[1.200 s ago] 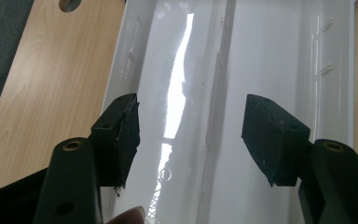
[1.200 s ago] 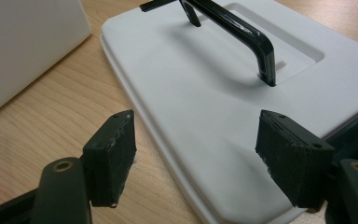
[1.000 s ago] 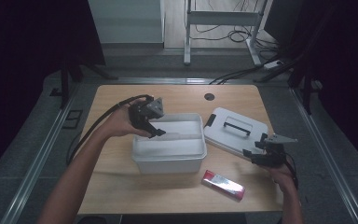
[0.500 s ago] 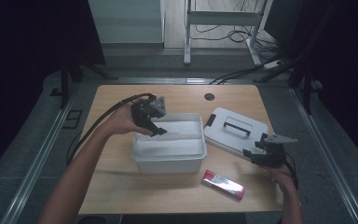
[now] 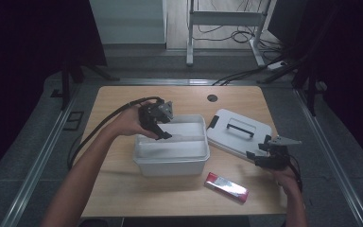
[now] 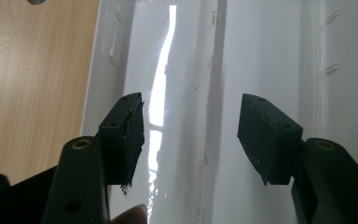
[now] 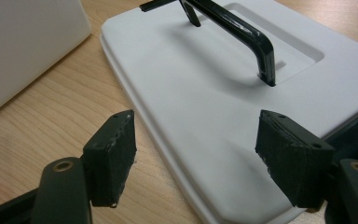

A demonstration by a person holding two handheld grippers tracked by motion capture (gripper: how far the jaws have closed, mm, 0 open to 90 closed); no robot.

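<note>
We note the white bin (image 5: 172, 146) at table centre, with its lid (image 5: 238, 134) lying flat at its 3 o'clock and a red packet (image 5: 226, 187) at its 5 o'clock near the front edge. The left gripper (image 5: 163, 134) hangs over the bin's 10 o'clock corner, jaws spread and empty above the bare white interior (image 6: 191, 93). The right gripper (image 5: 254, 157) sits at the lid's 5 o'clock edge, jaws released either side of that edge, black handle (image 7: 233, 32) at its 12 o'clock.
</note>
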